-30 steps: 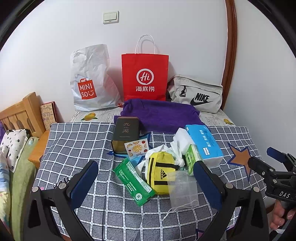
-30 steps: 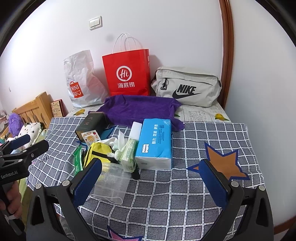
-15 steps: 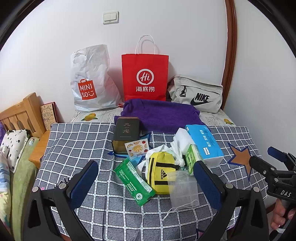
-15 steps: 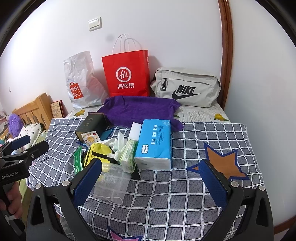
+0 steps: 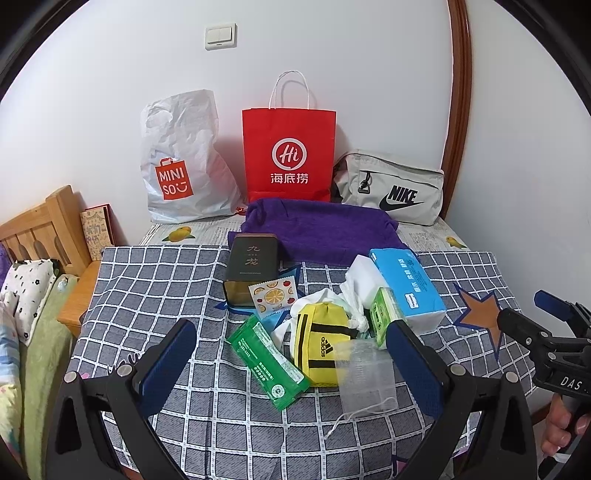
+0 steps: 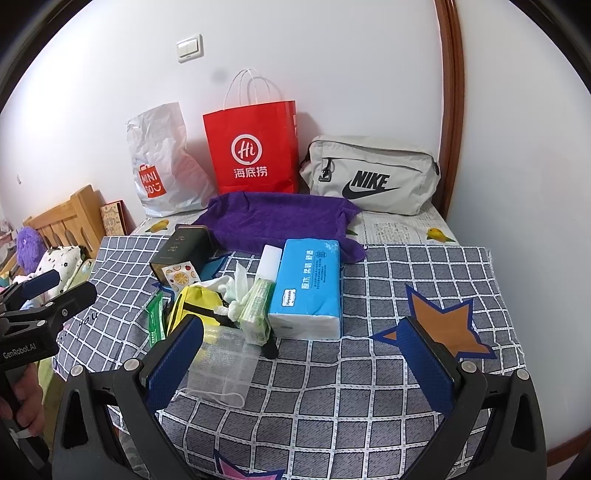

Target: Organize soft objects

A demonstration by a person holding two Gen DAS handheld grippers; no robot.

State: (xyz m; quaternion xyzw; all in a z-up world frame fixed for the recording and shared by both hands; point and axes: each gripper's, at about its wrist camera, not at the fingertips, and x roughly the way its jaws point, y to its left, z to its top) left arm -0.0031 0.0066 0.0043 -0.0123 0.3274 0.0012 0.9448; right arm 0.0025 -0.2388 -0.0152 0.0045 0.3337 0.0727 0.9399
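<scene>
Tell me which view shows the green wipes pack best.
Left wrist view: the wipes pack lies fully exposed, label readable. In the right wrist view only a green sliver shows, beside the yellow pouch.

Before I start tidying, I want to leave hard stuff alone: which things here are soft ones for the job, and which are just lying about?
For the job:
purple towel
blue tissue pack
yellow pouch
green wipes pack
bagged face mask

Just lying about:
dark tin
light switch
wooden bed frame

Both grippers, left and right, are open and empty.
</scene>
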